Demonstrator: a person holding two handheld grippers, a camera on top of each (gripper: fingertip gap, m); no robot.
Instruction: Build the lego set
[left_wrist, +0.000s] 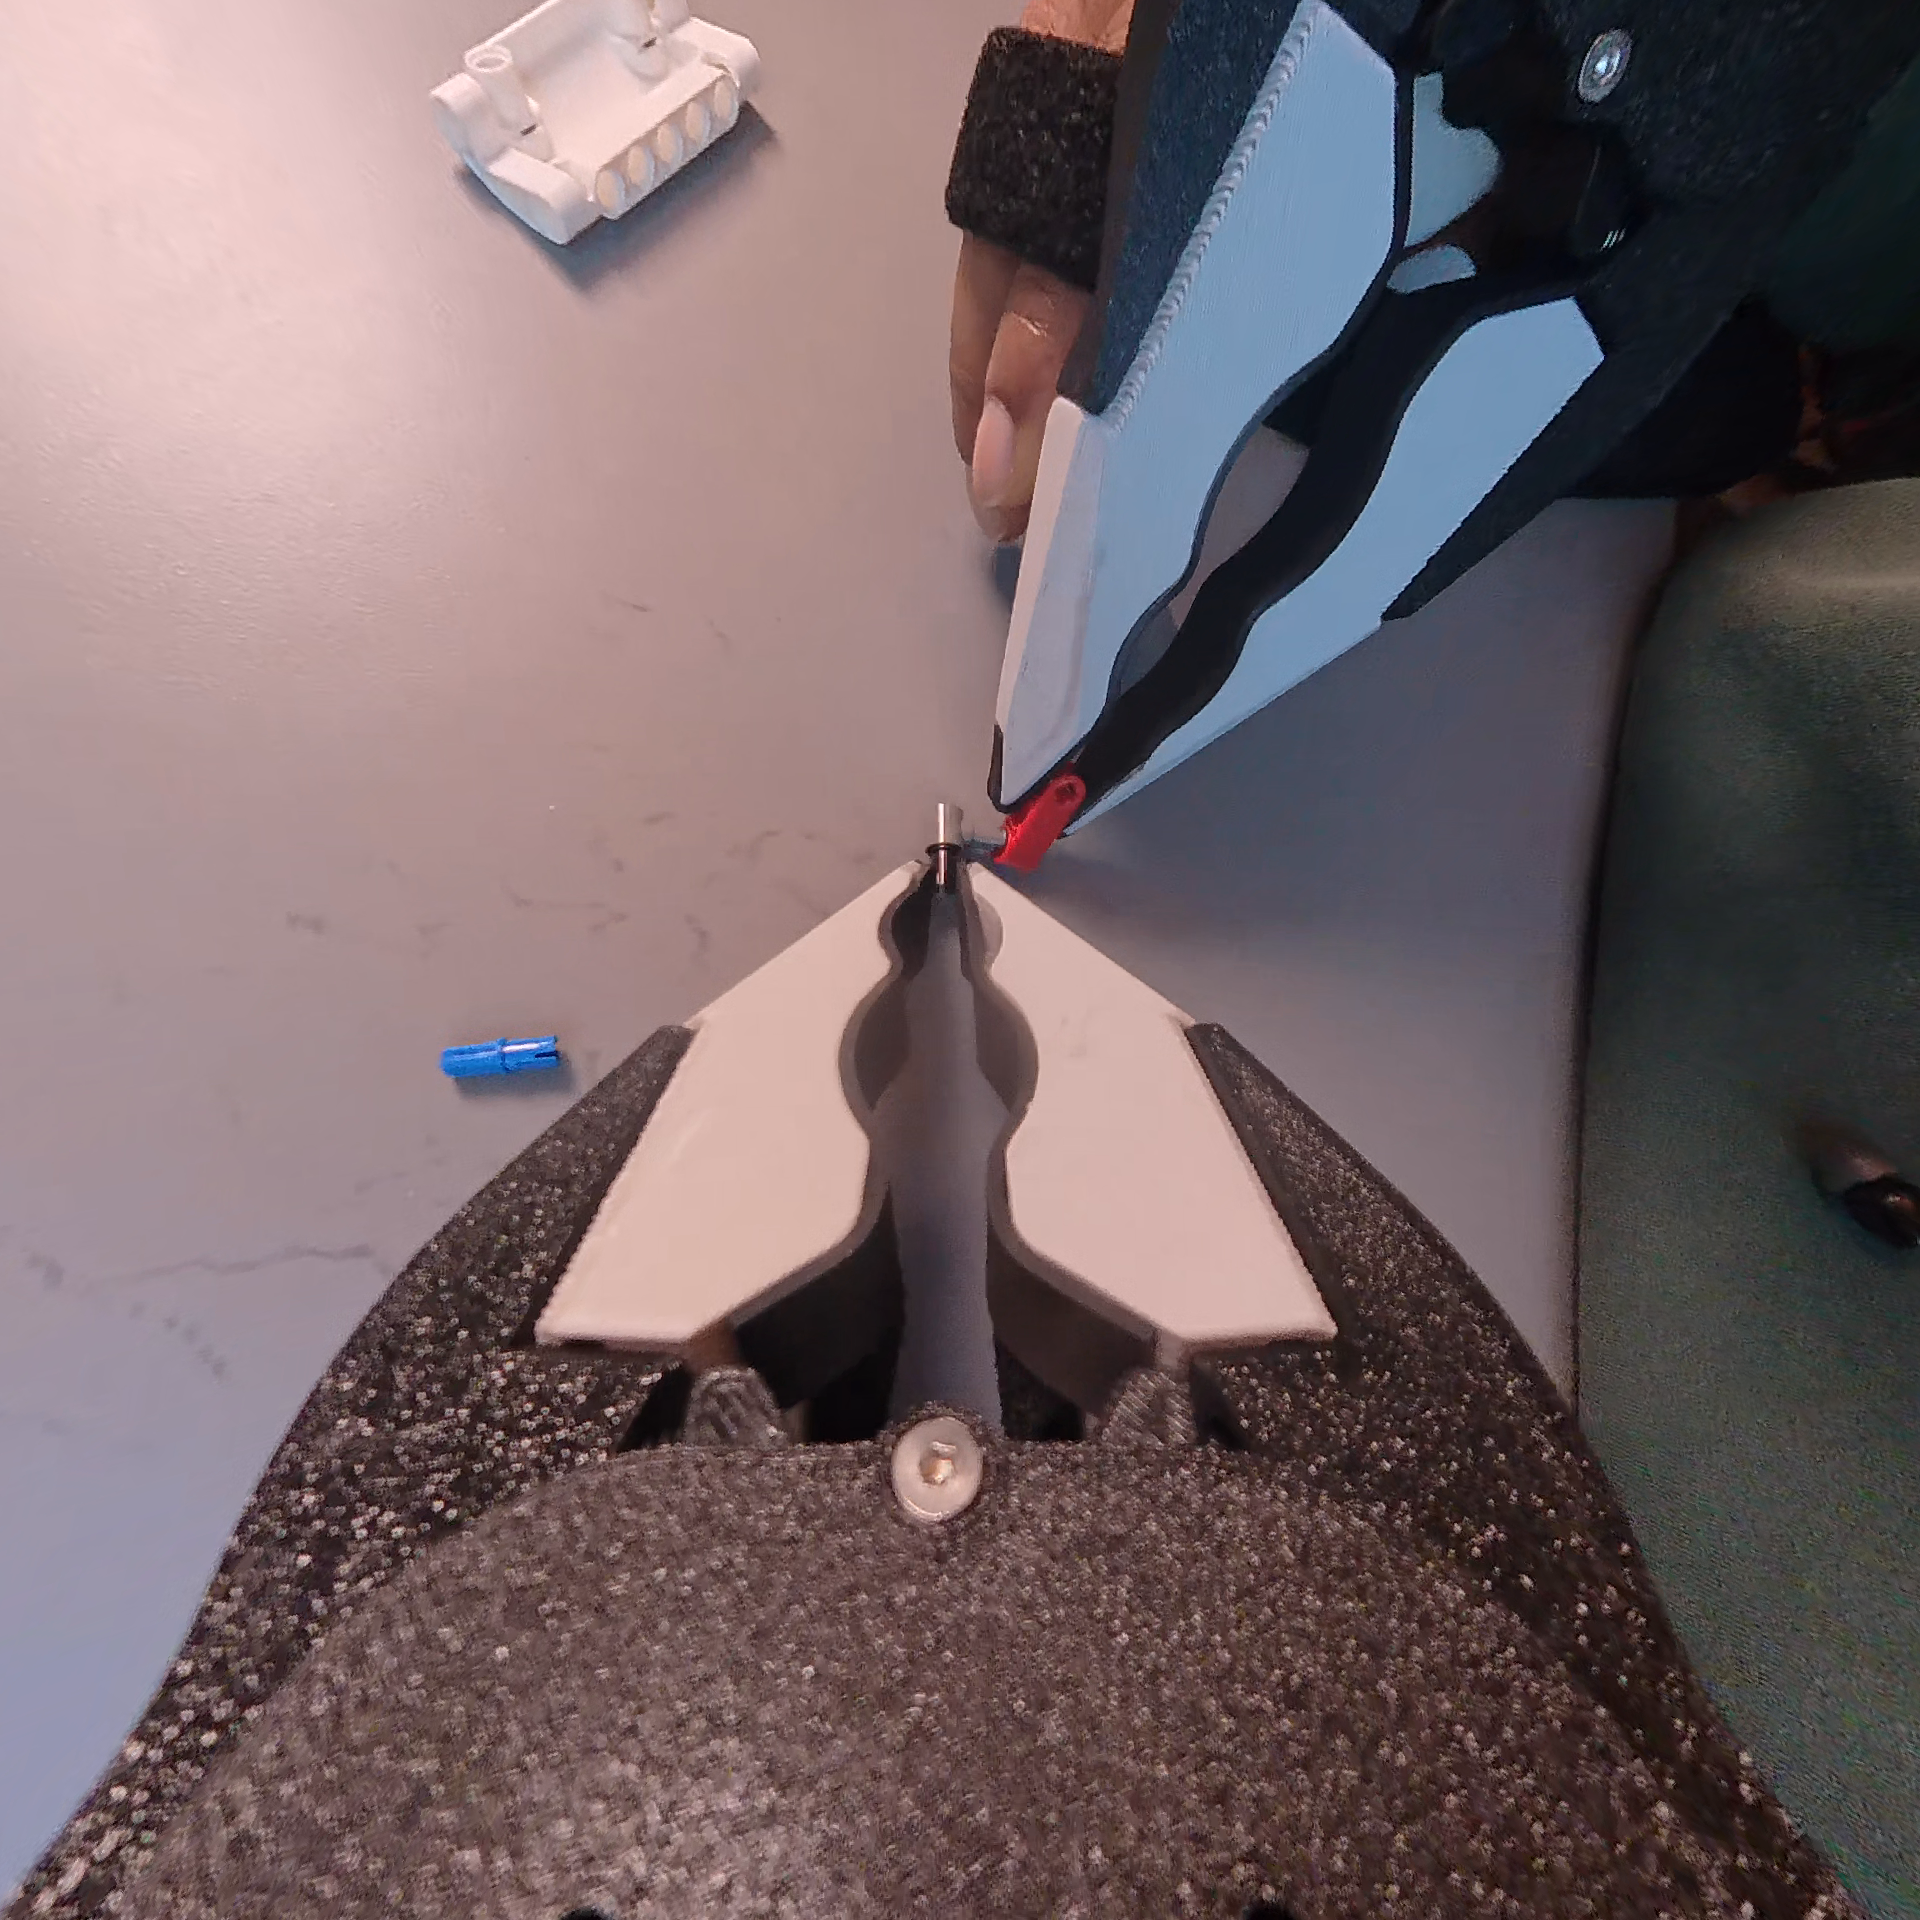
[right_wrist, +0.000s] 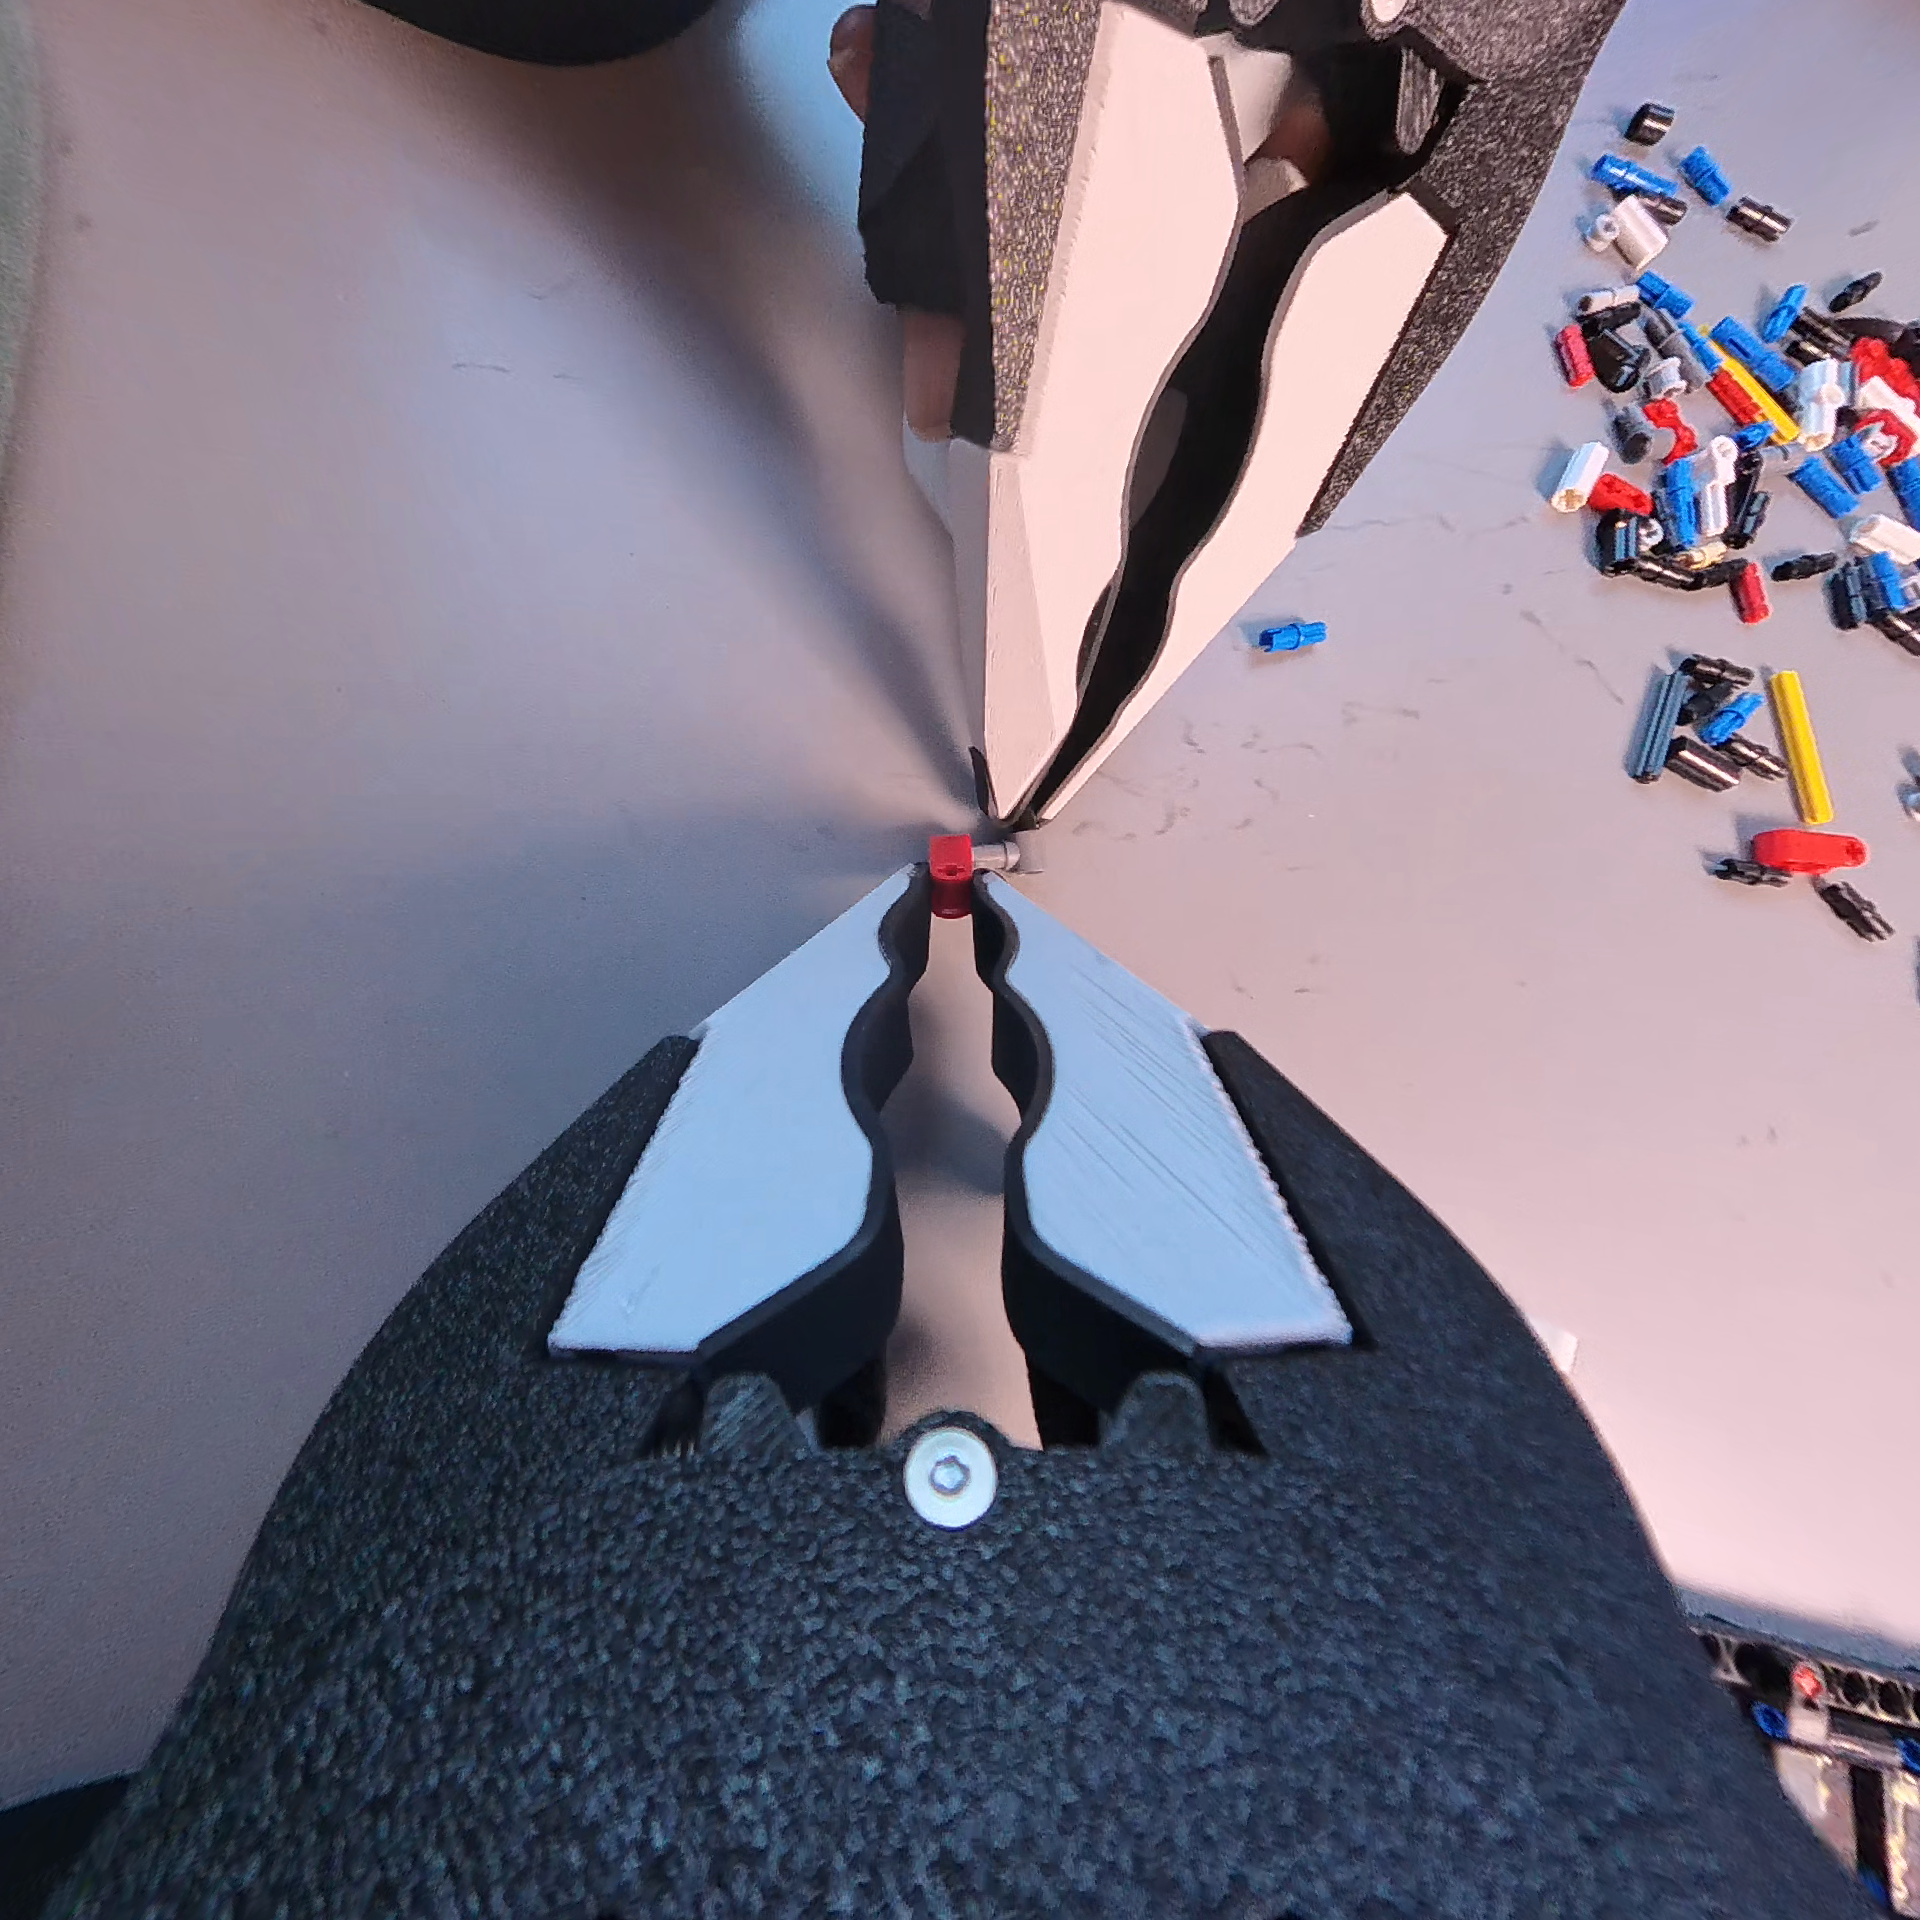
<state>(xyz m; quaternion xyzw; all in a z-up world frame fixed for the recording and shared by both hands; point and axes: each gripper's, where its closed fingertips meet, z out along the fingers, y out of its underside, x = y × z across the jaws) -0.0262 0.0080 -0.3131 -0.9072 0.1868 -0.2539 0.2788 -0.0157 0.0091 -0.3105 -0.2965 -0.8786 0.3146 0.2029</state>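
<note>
Right wrist view: right tongs (right_wrist: 951, 883) clamping red connector (right_wrist: 949, 868), left tongs (right_wrist: 1013, 821) pinching grey pin (right_wrist: 1003, 854), joining them; loose pile (right_wrist: 1756, 416) remaining, build barely started.

Both wrist views look close along their fingers, sharing the table (left_wrist: 312, 623)

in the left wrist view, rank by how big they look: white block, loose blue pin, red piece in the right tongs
1. white block
2. loose blue pin and red piece: these look alike in size, and the red piece is partly hidden by the right tongs, so no ranking.
</note>
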